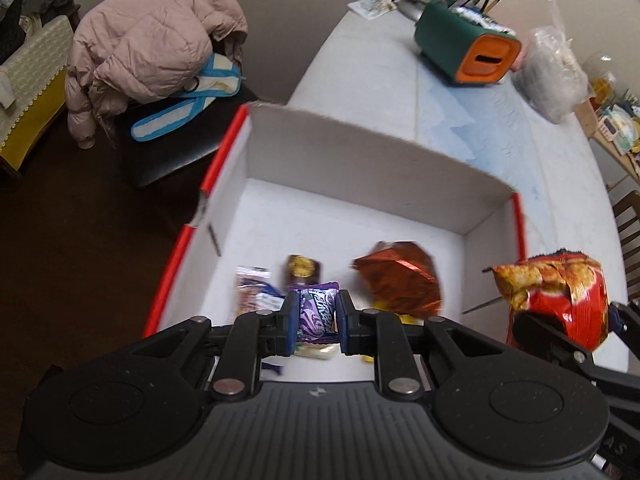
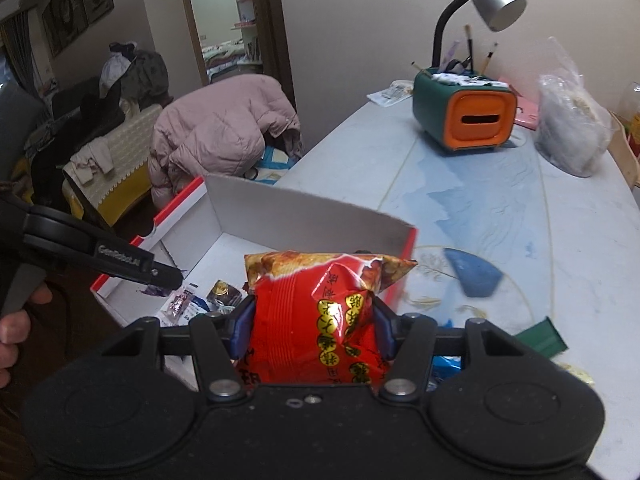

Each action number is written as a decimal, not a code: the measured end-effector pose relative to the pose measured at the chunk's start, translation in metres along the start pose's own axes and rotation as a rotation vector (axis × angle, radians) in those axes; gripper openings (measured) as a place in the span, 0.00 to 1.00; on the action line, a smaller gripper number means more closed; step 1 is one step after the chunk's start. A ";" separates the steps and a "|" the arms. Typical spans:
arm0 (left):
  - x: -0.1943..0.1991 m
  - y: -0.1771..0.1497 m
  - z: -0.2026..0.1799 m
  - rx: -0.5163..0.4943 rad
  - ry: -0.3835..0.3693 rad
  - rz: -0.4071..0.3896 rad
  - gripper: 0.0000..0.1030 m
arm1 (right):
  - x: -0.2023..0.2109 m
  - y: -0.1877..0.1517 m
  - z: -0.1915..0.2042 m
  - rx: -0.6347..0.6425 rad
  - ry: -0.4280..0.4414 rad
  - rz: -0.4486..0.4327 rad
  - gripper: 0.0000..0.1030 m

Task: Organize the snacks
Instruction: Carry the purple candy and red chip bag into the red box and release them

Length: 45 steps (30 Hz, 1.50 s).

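A white cardboard box with a red rim stands on the table and holds several snacks: a copper foil bag, a small brown packet and a clear wrapper. My left gripper hangs over the box's near end, shut on a small purple packet. My right gripper is shut on a red chip bag, held over the box's right corner. In the right wrist view the left gripper reaches in from the left.
A green and orange desk organizer, a desk lamp and a clear plastic bag stand at the table's far end. A chair with a pink jacket sits left of the table. A blue wrapper lies right of the box.
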<state>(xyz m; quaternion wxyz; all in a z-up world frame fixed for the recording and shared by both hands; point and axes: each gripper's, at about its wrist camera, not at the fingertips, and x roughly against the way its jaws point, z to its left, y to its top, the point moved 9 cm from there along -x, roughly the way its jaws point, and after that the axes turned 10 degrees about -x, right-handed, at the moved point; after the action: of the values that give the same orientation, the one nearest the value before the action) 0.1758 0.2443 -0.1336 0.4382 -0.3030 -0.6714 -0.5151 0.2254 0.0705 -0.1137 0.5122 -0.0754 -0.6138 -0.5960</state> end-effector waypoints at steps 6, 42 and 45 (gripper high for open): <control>-0.020 0.000 0.016 -0.022 0.007 0.040 0.18 | -0.036 0.002 0.007 0.017 -0.038 0.045 0.55; -0.059 -0.010 0.013 -0.108 -0.007 0.099 0.27 | -0.065 0.004 0.004 0.026 -0.100 0.053 0.70; -0.050 -0.010 0.009 -0.123 -0.010 0.075 0.27 | -0.056 0.003 0.004 0.023 -0.090 0.043 0.73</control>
<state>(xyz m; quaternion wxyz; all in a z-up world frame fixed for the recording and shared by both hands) 0.1864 0.2522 -0.1840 0.4344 -0.3566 -0.6290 -0.5372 0.2519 0.1037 -0.1509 0.4975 -0.1095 -0.6412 -0.5739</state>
